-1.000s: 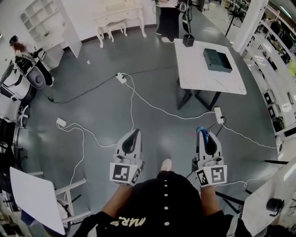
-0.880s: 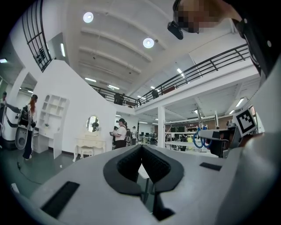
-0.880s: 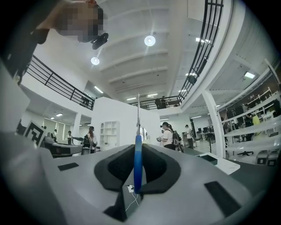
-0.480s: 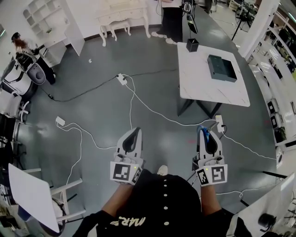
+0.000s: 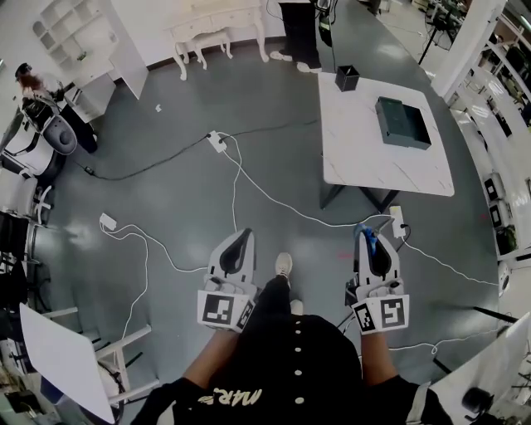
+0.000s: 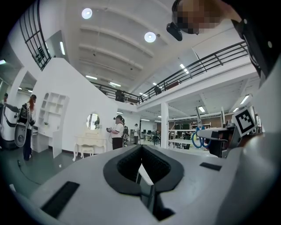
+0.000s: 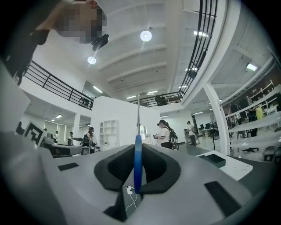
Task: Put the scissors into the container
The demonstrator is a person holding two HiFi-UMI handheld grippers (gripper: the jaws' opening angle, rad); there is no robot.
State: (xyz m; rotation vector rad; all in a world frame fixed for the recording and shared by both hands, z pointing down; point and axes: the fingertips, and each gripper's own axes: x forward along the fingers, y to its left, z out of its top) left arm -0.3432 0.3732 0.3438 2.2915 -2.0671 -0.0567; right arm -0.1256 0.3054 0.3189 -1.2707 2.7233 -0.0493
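Blue-handled scissors [image 7: 138, 163] stand edge-on between the pads of my right gripper [image 7: 138, 147], their thin blade pointing up past the jaws. In the head view the blue handle [image 5: 367, 241] shows at the tip of the right gripper [image 5: 366, 236], which is shut on it. My left gripper [image 5: 241, 236] is held level beside it, shut and holding nothing; its pads meet in the left gripper view [image 6: 141, 149]. A small black container [image 5: 347, 78] stands on the far corner of a white table [image 5: 365, 158], well ahead of both grippers.
A dark flat box [image 5: 404, 122] lies on the same table. White cables and power strips [image 5: 217, 140] trail over the grey floor between me and the table. A white dressing table [image 5: 217, 29] and a standing person [image 5: 299, 25] are at the back; shelving runs along the right.
The table and the floor cables have slid closer and lower in the head view, and a shoe has stepped forward between the grippers. Both grippers keep the same pose.
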